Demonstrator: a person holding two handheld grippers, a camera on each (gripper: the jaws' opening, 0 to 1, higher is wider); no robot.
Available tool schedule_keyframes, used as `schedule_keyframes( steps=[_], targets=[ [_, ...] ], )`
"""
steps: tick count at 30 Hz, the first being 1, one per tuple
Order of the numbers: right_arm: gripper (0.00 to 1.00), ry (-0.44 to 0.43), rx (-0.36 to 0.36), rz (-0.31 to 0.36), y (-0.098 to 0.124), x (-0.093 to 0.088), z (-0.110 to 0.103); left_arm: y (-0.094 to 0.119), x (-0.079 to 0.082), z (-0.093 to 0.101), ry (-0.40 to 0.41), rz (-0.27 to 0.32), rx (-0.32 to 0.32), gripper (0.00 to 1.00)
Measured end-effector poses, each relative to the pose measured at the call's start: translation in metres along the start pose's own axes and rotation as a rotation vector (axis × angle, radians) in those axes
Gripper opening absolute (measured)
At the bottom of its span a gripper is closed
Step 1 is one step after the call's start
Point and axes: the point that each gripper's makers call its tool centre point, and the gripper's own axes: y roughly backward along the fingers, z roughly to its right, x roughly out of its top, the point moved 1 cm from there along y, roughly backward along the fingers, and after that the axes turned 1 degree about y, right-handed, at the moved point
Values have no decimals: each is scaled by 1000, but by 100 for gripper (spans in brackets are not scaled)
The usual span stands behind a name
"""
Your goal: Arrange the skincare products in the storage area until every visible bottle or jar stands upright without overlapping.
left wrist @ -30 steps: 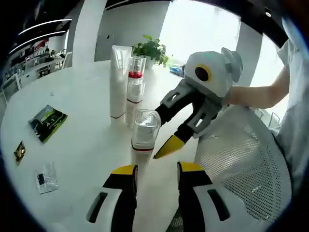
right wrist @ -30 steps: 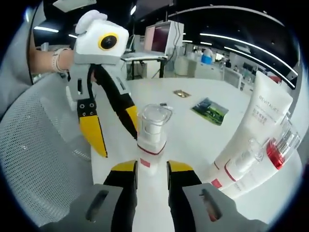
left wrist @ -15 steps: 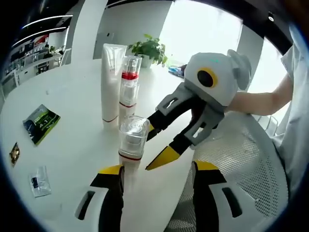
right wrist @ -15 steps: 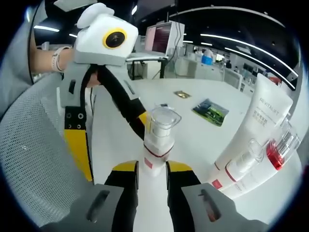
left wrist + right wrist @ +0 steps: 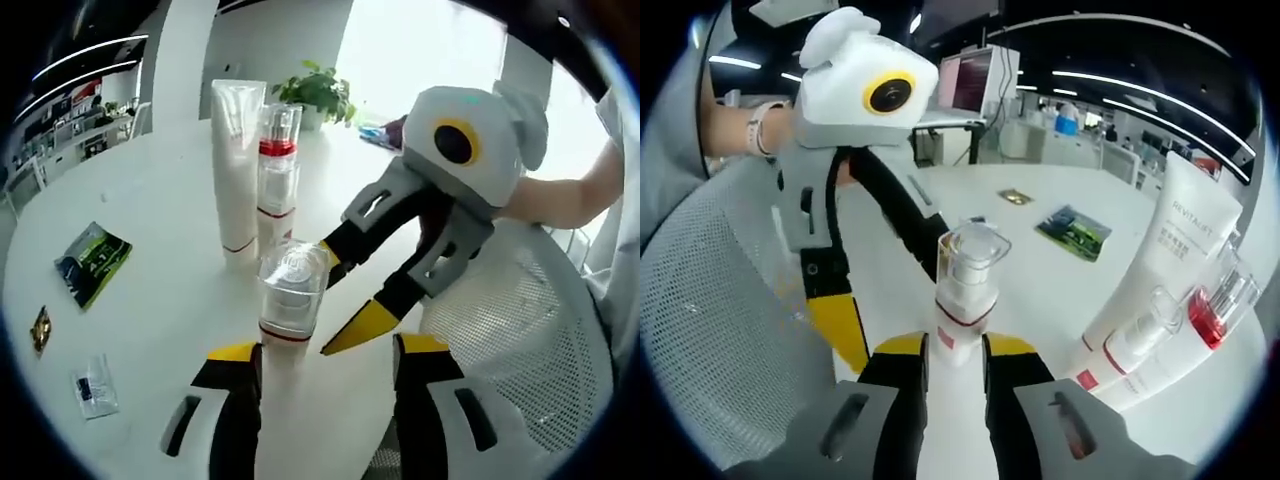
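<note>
Right gripper (image 5: pixel 945 352) has its jaws clamped low on the clear-capped pump bottle (image 5: pixel 963 285), keeping it upright on the white worktop (image 5: pixel 150 220). Left gripper (image 5: pixel 320 362) stands with jaws apart around the bottle's base, likely steadying it. Nearby, the white tube (image 5: pixel 236 160) and red-collared bottle (image 5: pixel 275 165) stand upright.

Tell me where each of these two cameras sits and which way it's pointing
Left gripper view: rides on the left hand-held gripper, looking across the white table at the clear-capped bottle, the white tube and the red-banded bottle; the right hand-held gripper and a forearm enter from the right.
Right gripper view: rides on the right hand-held gripper, shut on the clear-capped bottle's base, facing the office; the left hand-held gripper and a wrist show at left.
Shared: bottle, tube, mesh chair.
</note>
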Motion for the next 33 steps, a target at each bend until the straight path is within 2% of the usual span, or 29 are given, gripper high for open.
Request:
schedule_keyframes(
  steps=[4,10,13,18,23,33],
  targets=[
    [20,4,-1,1,1,1,1,-6,-1,-3,-44,-21,6,41],
    [20,-4,-12,6,3,0,4,-10,-3,-5,-62,-42,16,36],
    [19,-7,-12,6,4,-1,3,-5,-7,-11,-32,-46,40,37],
    [19,-9,-12,6,3,-2,4,6,-13,-18,1,-51,66,30],
    [19,-12,-9,8,2,-1,4,10,-9,-10,20,-26,55,25],
    [17,-20,-20,9,5,-3,5,-1,-2,-12,-59,-38,68,19]
  ],
)
